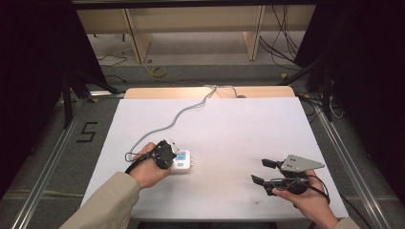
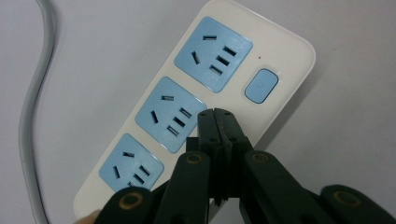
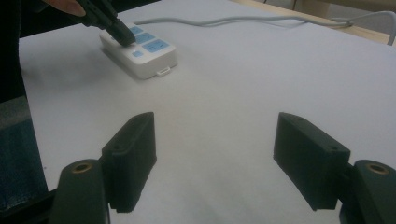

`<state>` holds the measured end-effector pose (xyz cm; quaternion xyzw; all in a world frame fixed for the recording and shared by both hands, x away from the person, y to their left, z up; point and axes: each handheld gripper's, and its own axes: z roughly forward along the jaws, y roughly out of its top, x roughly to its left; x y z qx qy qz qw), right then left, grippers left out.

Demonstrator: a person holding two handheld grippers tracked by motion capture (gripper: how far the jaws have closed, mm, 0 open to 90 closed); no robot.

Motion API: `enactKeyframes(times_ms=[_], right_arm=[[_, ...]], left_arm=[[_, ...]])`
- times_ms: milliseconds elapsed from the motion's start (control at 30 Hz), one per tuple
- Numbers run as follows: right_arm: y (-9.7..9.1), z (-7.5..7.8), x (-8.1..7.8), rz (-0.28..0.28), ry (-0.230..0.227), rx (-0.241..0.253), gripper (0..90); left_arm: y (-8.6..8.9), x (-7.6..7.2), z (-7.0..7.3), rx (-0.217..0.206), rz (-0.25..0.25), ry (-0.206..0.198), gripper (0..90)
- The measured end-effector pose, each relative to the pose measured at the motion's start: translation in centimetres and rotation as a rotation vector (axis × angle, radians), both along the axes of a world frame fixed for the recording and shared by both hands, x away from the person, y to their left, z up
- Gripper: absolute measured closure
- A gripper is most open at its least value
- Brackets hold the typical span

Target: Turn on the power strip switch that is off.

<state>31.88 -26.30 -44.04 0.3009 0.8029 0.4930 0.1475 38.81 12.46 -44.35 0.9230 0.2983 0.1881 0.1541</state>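
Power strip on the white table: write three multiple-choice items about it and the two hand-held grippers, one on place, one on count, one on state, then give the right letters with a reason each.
1. Where does the power strip lie?
A. under the left hand-held gripper
B. beside the right hand-held gripper
C. at the table's far edge

2. How many blue socket panels does it have?
A. two
B. three
C. five

3. How do the grippers' jaws stand?
A. both open
B. left open, right shut
C. left shut, right open

Answers:
1 A: the high view shows the strip below that gripper, at the table's near left.
2 B: the left gripper view shows three panels in a row, besides the blue button.
3 C: the left jaws meet above the strip and hold nothing; the right jaws stand wide apart over bare table.
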Motion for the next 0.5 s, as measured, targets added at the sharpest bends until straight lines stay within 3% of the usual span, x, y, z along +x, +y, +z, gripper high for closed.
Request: enactKeyframes(times_ms=[500], right_arm=[[-0.07,0.01,0.03,0.002,-0.001,-0.002,30.1]], left_arm=[[0.73,0.25,-0.03,-0.081,0.037,0.023,90.0]])
